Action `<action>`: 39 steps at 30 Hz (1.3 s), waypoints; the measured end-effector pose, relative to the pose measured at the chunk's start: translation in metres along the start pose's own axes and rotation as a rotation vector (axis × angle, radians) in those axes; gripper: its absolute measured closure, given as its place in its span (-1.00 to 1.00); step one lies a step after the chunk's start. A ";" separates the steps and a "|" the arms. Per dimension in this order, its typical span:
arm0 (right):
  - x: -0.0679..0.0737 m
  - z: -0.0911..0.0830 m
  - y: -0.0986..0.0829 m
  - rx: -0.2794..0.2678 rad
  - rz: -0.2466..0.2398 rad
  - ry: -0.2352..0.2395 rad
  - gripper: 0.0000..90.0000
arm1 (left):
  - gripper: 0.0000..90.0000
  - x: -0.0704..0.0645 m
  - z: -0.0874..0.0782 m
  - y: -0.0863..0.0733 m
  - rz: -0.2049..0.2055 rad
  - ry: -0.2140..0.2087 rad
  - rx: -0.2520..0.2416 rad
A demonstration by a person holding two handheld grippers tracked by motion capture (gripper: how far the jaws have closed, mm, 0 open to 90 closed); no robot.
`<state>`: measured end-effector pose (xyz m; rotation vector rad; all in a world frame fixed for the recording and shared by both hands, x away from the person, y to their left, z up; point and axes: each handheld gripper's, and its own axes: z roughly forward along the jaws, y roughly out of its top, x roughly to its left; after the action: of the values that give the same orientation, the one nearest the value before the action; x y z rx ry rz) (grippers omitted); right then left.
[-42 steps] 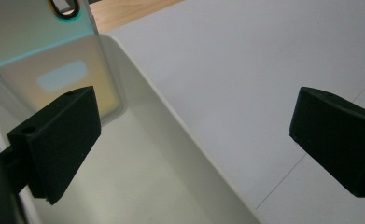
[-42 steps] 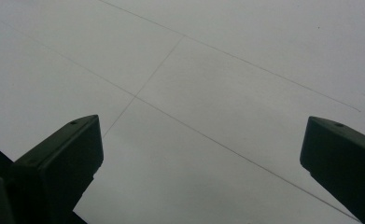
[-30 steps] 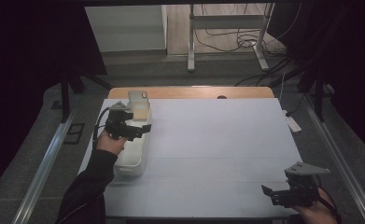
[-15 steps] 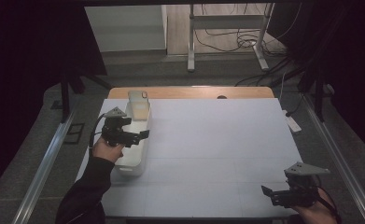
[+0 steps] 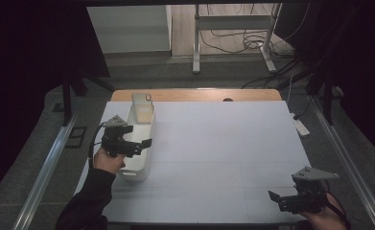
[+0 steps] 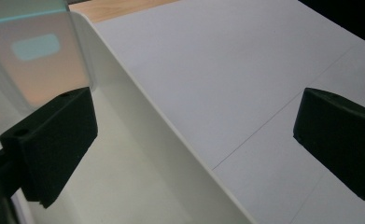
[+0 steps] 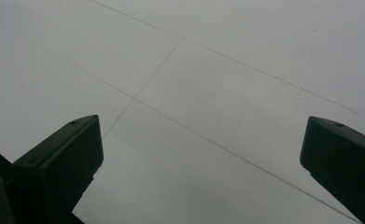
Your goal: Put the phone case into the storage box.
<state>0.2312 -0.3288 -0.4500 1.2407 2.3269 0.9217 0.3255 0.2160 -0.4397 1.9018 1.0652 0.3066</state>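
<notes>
A long white bin [image 5: 138, 168] lies along the table's left side. A flat pale slab like a phone [image 5: 143, 106] stands upright at its far end; in the left gripper view the slab [image 6: 38, 60] looks peach with a pale rounded patch. My left gripper [image 5: 141, 143] hovers over the bin's middle, open and empty. In its own view the left gripper [image 6: 196, 112] straddles the bin's right wall [image 6: 171, 135], one jaw inside, one over the table. My right gripper [image 5: 277, 198] is open at the front right, and in its own view the right gripper [image 7: 201, 135] holds nothing over the bare sheet.
A white sheet [image 5: 223, 143] with faint pencil lines covers the table; a wooden strip [image 5: 199, 94] shows at its far edge. Metal rails [image 5: 46, 167] run along both sides. A frame and cables [image 5: 233, 33] stand on the floor behind.
My left gripper has drifted a little toward the near end of the bin. The right gripper has stayed where it was.
</notes>
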 end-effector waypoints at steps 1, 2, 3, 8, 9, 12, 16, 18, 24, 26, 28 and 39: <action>0.000 0.000 0.000 0.000 0.000 0.000 -1.00 | -0.99 -0.001 -0.001 -0.001 0.000 0.002 -0.001; 0.000 0.000 0.000 0.000 0.000 0.001 -1.00 | -0.99 -0.001 -0.001 -0.002 0.003 0.005 -0.001; 0.000 0.000 0.000 0.000 -0.001 0.001 -1.00 | -0.99 -0.002 -0.002 -0.003 0.006 0.006 -0.001; 0.000 0.001 0.000 0.004 -0.002 0.004 -1.00 | -0.99 -0.007 -0.004 -0.008 0.022 0.013 0.002; 0.000 0.001 0.000 0.004 -0.001 0.005 -1.00 | -0.99 -0.008 -0.005 -0.009 0.027 0.017 0.004; 0.000 0.001 0.000 0.005 -0.003 0.006 -1.00 | -0.99 -0.012 -0.008 -0.011 0.033 0.018 0.003; 0.000 0.000 0.000 0.004 -0.002 0.007 -1.00 | -0.99 -0.016 -0.012 -0.015 0.040 0.021 0.000; 0.000 0.000 0.000 0.004 -0.004 0.007 -1.00 | -0.99 -0.018 -0.014 -0.018 0.041 0.021 -0.001; 0.000 0.001 0.000 0.003 -0.002 0.005 -1.00 | -0.99 -0.021 -0.019 -0.024 0.043 0.027 -0.002; 0.000 0.001 0.000 0.004 -0.002 0.006 -1.00 | -0.99 -0.023 -0.023 -0.027 0.044 0.031 -0.003; 0.000 0.001 0.000 0.004 -0.003 0.006 -1.00 | -0.99 -0.024 -0.024 -0.029 0.045 0.031 -0.003; 0.000 0.001 0.000 0.011 -0.006 0.005 -1.00 | -0.99 -0.031 -0.038 -0.043 0.051 0.053 -0.001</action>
<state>0.2320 -0.3278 -0.4506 1.2367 2.3413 0.9131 0.2607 0.2240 -0.4469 1.9312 1.0526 0.3890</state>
